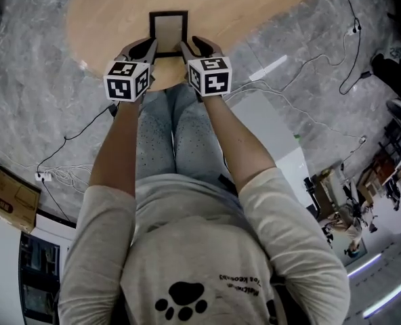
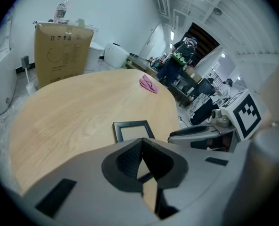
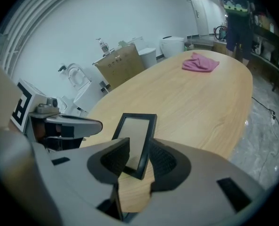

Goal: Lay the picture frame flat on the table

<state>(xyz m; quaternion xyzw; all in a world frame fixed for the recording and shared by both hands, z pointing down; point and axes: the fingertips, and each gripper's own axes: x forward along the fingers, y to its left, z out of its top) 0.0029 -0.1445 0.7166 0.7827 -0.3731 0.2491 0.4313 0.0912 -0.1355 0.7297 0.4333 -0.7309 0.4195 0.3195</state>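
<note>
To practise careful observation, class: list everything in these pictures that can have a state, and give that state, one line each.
picture frame: lying flat on the table, gripped by neither tool.
left tool: jaws shut, nothing between them.
right tool: jaws open, pads not pressing on anything.
pink cloth: crumpled, lying loose at the table's far end.

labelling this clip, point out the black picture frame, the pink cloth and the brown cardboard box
black picture frame (image 1: 168, 34), head view, middle of its pale pane
pink cloth (image 3: 200, 62), right gripper view, centre of the crumpled fabric
brown cardboard box (image 2: 63, 53), left gripper view, middle of its front face
</note>
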